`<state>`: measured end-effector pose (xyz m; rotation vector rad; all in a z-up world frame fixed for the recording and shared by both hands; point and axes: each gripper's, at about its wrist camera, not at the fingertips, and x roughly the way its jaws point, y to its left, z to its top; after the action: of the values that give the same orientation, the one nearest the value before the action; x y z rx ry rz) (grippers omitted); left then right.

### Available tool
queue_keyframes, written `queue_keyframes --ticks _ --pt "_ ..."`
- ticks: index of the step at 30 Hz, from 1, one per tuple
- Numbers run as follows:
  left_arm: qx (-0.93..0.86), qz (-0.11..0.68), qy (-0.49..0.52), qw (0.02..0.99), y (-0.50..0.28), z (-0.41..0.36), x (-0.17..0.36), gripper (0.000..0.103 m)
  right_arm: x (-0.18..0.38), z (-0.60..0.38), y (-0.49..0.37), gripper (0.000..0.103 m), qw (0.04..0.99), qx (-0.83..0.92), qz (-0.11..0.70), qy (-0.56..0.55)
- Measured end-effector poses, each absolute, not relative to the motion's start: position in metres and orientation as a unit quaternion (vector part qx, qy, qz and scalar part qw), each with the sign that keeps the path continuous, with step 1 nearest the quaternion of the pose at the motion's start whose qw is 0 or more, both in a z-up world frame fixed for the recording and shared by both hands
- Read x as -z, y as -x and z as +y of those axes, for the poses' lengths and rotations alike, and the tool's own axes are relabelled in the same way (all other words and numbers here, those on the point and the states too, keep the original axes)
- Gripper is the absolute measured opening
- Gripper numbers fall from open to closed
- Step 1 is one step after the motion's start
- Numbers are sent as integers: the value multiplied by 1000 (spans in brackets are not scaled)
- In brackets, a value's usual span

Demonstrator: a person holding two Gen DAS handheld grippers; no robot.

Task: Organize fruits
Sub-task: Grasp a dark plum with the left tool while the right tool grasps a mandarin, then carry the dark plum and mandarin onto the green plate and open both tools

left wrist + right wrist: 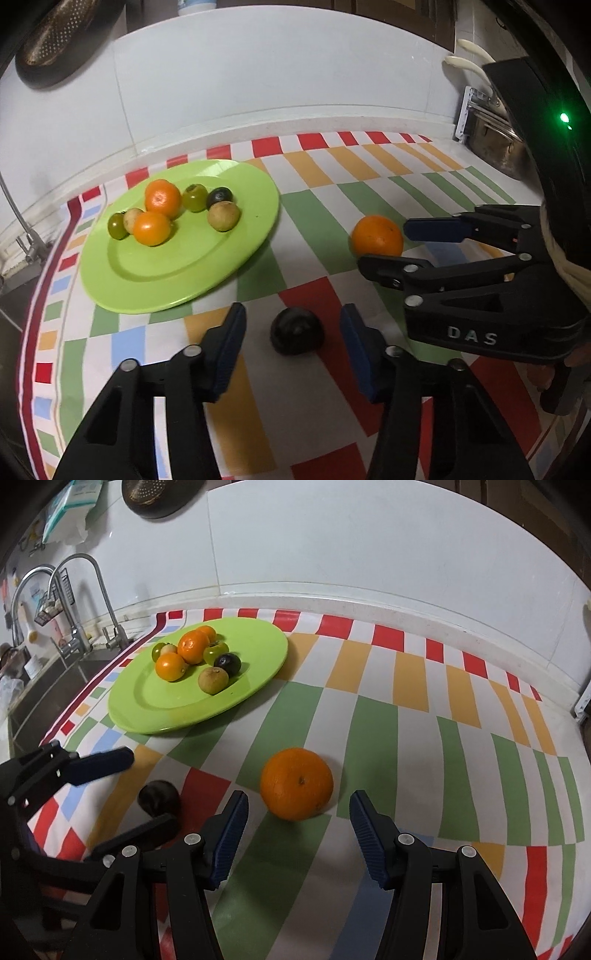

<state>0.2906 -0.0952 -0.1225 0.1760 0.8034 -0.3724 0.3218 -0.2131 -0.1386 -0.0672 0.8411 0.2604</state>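
Raised pale letters reading "DAS" stand on the black body of the right gripper (pixel 384 245), seen from the left wrist camera; no other text is legible in either view.

**Half-seen fruit and cut-off edges**

Left of the right jaws, the dark fruit (pixel 159 796) is partly covered by a left finger (pixel 136 834). Beyond both jaws, plate (pixel 147 709) fruits overlap, hiding the farthest orange (pixel 207 631). The colander (pixel 159 496) is cropped.
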Motion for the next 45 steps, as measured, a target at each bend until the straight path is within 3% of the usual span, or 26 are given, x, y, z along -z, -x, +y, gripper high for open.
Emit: queue_keyframes --ticks 6,10,45 --pt "190 407 -67 891 -295 -95 128 31 142 -212 -328 50 902 -125 412 29" --pt "191 407 -58 891 -294 -91 127 31 143 -211 -328 43 902 -128 412 23" --pt "157 327 -46 931 -257 -11 46 31 64 -154 -269 42 934 -138 330 -6"
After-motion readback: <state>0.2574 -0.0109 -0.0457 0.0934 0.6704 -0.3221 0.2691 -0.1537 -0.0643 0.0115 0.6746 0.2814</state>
